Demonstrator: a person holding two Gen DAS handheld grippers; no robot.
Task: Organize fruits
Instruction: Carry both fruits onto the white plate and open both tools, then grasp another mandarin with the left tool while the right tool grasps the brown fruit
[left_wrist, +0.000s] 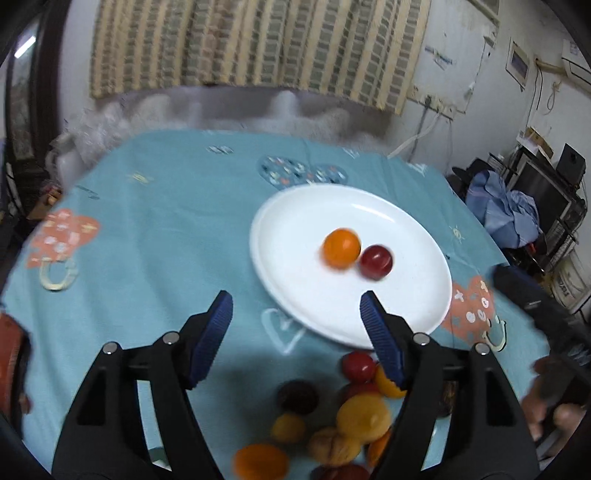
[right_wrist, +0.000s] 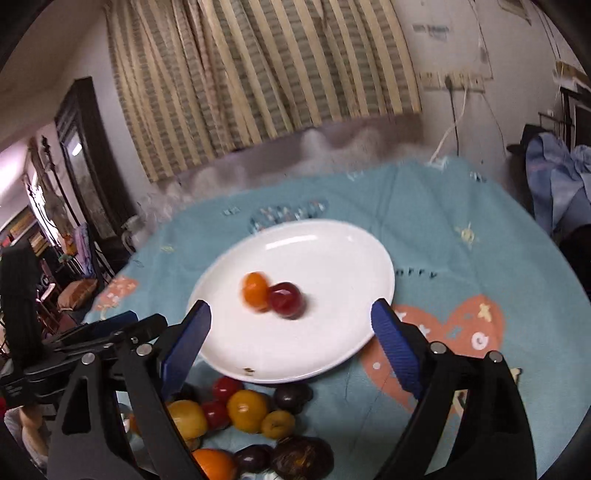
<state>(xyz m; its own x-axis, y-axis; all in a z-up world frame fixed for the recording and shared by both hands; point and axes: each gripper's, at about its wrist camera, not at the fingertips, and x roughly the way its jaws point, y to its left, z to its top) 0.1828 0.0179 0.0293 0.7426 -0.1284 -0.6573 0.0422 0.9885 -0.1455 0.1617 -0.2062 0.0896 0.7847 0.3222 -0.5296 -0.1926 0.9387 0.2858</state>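
A white plate (left_wrist: 295, 221) (right_wrist: 332, 251) lies on the blue tablecloth and holds an orange fruit (left_wrist: 341, 247) (right_wrist: 255, 294) touching a red fruit (left_wrist: 376, 261) (right_wrist: 287, 299). A pile of loose fruits (left_wrist: 347, 413) (right_wrist: 251, 410), yellow, orange, red and dark purple, lies on the cloth in front of the plate. My left gripper (left_wrist: 296, 306) is open and empty above the cloth by the plate's near rim, with the pile under it. My right gripper (right_wrist: 291, 315) is open and empty over the plate's near edge.
The table has a blue cloth (left_wrist: 166, 221) with coral heart patches (right_wrist: 461, 332). A striped curtain (left_wrist: 258, 44) hangs behind the table. A chair with blue clothing (left_wrist: 506, 210) stands to the right. The left gripper's body (right_wrist: 74, 339) shows at the right view's left edge.
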